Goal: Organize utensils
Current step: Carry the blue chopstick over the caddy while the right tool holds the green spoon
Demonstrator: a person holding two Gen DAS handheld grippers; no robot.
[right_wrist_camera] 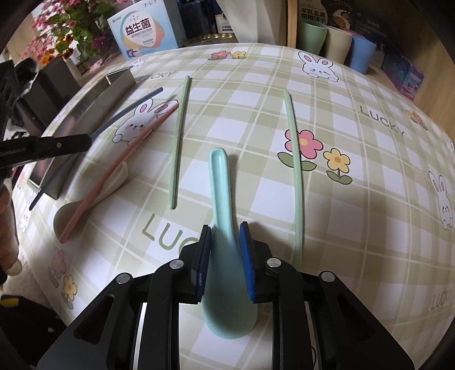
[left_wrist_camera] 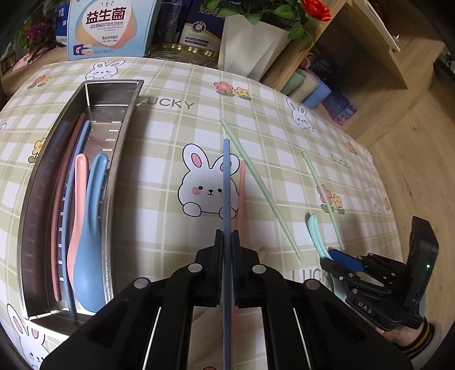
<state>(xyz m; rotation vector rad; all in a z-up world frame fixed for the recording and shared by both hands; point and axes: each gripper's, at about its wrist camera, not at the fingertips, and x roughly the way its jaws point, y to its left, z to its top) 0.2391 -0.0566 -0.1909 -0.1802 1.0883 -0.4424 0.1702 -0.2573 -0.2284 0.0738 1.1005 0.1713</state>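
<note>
My left gripper (left_wrist_camera: 227,236) is shut on a blue chopstick (left_wrist_camera: 226,176), held above the bunny tablecloth and pointing away from me. Under it lies a pink chopstick (left_wrist_camera: 241,193), resting across a beige spoon (right_wrist_camera: 113,182). The steel tray (left_wrist_camera: 39,176) on the left holds a pink spoon (left_wrist_camera: 78,199), a blue spoon (left_wrist_camera: 91,227) and two chopsticks. Two green chopsticks (right_wrist_camera: 179,136) (right_wrist_camera: 294,159) lie apart on the cloth. My right gripper (right_wrist_camera: 224,227) is shut on the neck of a mint green spoon (right_wrist_camera: 220,193), whose bowl sits back between the fingers.
A white flower pot (left_wrist_camera: 250,48), a printed box (left_wrist_camera: 111,25) and a gold-rimmed tin stand along the table's far edge. Pastel cups (right_wrist_camera: 312,31) sit on a wooden shelf at the far right. A person's hand shows at the left edge of the right wrist view.
</note>
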